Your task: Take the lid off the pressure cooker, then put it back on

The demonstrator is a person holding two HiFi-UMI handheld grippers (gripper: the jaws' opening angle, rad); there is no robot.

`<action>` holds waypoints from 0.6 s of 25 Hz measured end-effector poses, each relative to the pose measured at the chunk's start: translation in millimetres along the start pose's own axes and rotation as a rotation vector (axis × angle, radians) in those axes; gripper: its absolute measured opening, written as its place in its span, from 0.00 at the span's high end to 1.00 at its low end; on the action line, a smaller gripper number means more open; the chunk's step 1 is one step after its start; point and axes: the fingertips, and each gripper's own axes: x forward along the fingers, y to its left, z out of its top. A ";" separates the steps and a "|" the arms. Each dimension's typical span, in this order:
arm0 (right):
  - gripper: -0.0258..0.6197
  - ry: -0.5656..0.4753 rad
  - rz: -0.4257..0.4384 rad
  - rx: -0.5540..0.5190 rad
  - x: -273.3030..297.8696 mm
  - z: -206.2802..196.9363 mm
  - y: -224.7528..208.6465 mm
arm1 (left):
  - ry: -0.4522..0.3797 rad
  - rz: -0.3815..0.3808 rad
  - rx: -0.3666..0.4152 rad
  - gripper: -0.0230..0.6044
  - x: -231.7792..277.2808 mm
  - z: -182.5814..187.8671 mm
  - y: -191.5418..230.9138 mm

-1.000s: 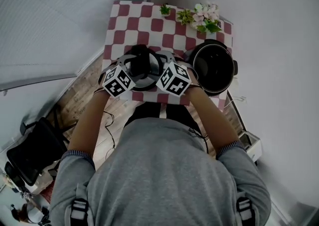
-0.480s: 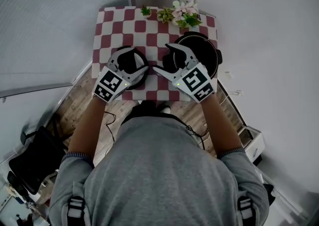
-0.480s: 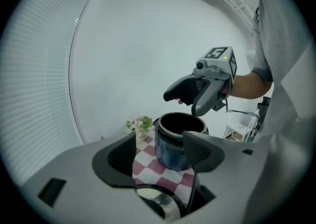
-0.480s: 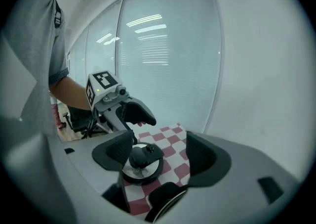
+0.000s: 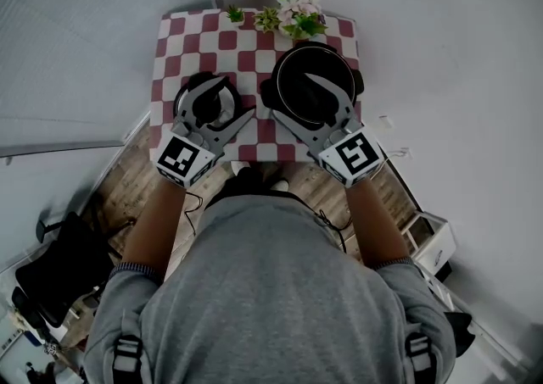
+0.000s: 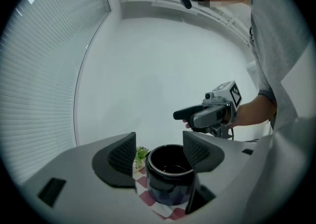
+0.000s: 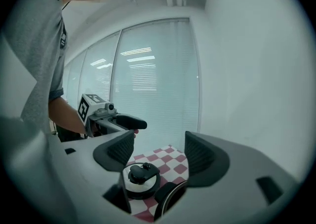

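Red-and-white checked cloth is covering the small table [image 5: 254,39], which is standing against pale walls with slatted blinds to one side. Small potted plants [image 5: 293,18] are sitting along its far edge. The pressure cooker [image 5: 327,64] is standing open by the right edge. The lid [image 7: 140,177] is lying flat, knob up, on the cloth near the left edge, apart from the pot. So the first half of the job is looking done: the lid is off and set down. What is remaining is picking it up and seating it back on the pot. The left gripper [image 5: 227,99] is hovering above the lid as the head view is showing it, its jaws spread and nothing between them. The right gripper [image 5: 290,95] is hanging over the cooker's near rim. Its jaws have just been closing a little, yet they are standing wide with nothing between them. No brand or label is showing legibly on cooker or lid. The cubes are carrying only black-and-white square markers, and the small print on the person's sleeve is too tiny to read.
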 end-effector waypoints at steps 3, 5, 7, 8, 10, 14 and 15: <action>0.44 -0.030 -0.009 0.012 -15.8 -2.6 7.5 | -0.046 0.017 0.000 0.45 -5.6 10.0 -14.9; 0.44 -0.041 -0.012 0.020 -23.2 -4.7 11.5 | -0.052 0.029 0.000 0.45 -9.0 15.0 -22.9; 0.44 -0.053 -0.012 0.024 -29.7 -5.6 15.9 | -0.056 0.037 0.005 0.45 -12.9 16.8 -30.4; 0.44 -0.059 -0.012 0.026 -33.3 -6.0 18.3 | -0.059 0.041 0.007 0.45 -15.1 16.9 -34.2; 0.44 -0.070 -0.013 0.028 -40.3 -7.4 22.3 | -0.074 0.048 0.004 0.45 -19.6 17.8 -41.1; 0.44 -0.078 -0.019 0.031 -49.9 -11.8 27.9 | -0.092 0.068 -0.015 0.45 -28.2 17.3 -50.0; 0.44 -0.077 -0.020 0.031 -51.6 -12.9 29.5 | -0.090 0.071 -0.013 0.45 -30.5 16.4 -52.5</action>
